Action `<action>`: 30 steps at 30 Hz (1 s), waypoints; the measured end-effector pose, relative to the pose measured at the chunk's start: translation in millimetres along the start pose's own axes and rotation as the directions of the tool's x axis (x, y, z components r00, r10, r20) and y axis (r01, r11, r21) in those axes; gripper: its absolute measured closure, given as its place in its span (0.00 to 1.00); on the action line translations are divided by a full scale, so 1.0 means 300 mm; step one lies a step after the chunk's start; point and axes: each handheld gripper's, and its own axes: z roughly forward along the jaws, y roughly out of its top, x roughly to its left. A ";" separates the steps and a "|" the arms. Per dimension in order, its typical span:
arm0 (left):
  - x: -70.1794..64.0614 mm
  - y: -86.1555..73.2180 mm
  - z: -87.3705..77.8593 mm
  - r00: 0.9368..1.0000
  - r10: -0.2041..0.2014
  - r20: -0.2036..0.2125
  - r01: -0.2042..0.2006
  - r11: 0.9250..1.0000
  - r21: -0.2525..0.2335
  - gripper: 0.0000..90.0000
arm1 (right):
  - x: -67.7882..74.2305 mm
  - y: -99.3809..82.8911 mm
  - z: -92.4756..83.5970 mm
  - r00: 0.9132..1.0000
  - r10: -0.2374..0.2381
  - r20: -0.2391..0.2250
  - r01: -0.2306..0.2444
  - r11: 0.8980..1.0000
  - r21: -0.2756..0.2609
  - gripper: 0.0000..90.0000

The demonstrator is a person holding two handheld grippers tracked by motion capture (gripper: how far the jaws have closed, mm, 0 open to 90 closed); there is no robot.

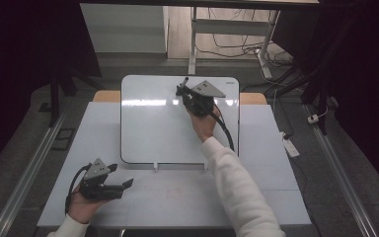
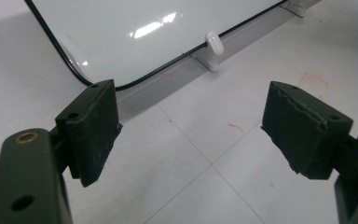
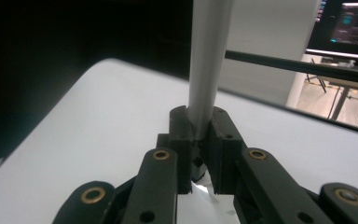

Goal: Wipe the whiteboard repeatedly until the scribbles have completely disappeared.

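Note:
A white board (image 1: 153, 128) with a thin black rim leans on the grey table (image 1: 256, 192). My right gripper (image 1: 181, 91) hovers over the board's upper right part, shut on a slim marker (image 1: 184, 82) that sticks out past the jaws. In the right gripper view the pads (image 3: 182, 128) clamp the pale grey marker barrel (image 3: 207, 60) above the board (image 3: 98, 121). My left gripper (image 1: 121, 176) rests in a hand at the table's near left, open. Its jaws (image 2: 191, 126) stand wide apart with nothing between them, facing the board's lower corner (image 2: 135, 42).
White clips (image 2: 213, 44) hold the board's bottom edge on a low stand (image 1: 155, 167). Faint red marks (image 2: 313, 77) stain the table in front of the board. Beyond the table are a desk frame (image 1: 193, 44), floor cables and dark curtains. A monitor (image 3: 349, 28) glows far off.

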 end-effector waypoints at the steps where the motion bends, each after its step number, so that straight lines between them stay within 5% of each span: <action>1: -0.001 0.000 0.000 1.000 0.001 0.000 -0.001 1.000 0.001 0.22 | 0.011 -0.001 -0.001 1.000 -0.026 0.002 0.026 1.000 0.005 0.90; 6: -0.001 -0.001 -0.004 1.000 0.001 0.000 -0.001 1.000 -0.005 0.22 | -0.042 0.005 -0.023 0.998 0.046 0.030 -0.046 0.999 -0.009 0.90; 10: 0.000 0.000 0.000 1.000 0.002 0.002 -0.002 1.000 0.000 0.22 | -0.033 -0.003 -0.051 0.999 -0.018 0.034 0.017 1.000 0.014 0.90; 14: -0.003 0.000 -0.004 1.000 0.002 0.001 -0.002 1.000 -0.005 0.22 | -0.090 -0.004 -0.075 0.995 0.069 0.074 -0.067 0.998 -0.021 0.90; 19: -0.003 0.001 0.003 1.000 0.004 0.000 -0.004 1.000 0.003 0.22 | -0.034 -0.019 -0.059 1.000 0.004 0.013 -0.004 1.000 0.007 0.90; 24: -0.002 0.000 -0.002 1.000 0.001 0.000 -0.001 1.000 -0.003 0.22 | -0.076 -0.009 -0.064 0.995 0.076 0.067 -0.074 0.997 -0.030 0.90; 27: -0.001 0.001 0.003 1.000 0.002 0.001 -0.002 1.000 0.002 0.22 | -0.033 -0.019 -0.045 0.998 0.055 0.009 -0.055 0.998 -0.010 0.90; 29: -0.002 0.001 0.001 1.000 0.002 0.000 -0.002 1.000 0.001 0.22 | -0.004 -0.020 -0.035 1.000 -0.006 0.014 0.006 1.000 0.002 0.90; 30: -0.002 0.001 0.000 1.000 0.003 0.000 -0.003 1.000 0.000 0.22 | -0.010 -0.018 -0.034 1.000 0.013 0.011 -0.013 1.000 -0.001 0.90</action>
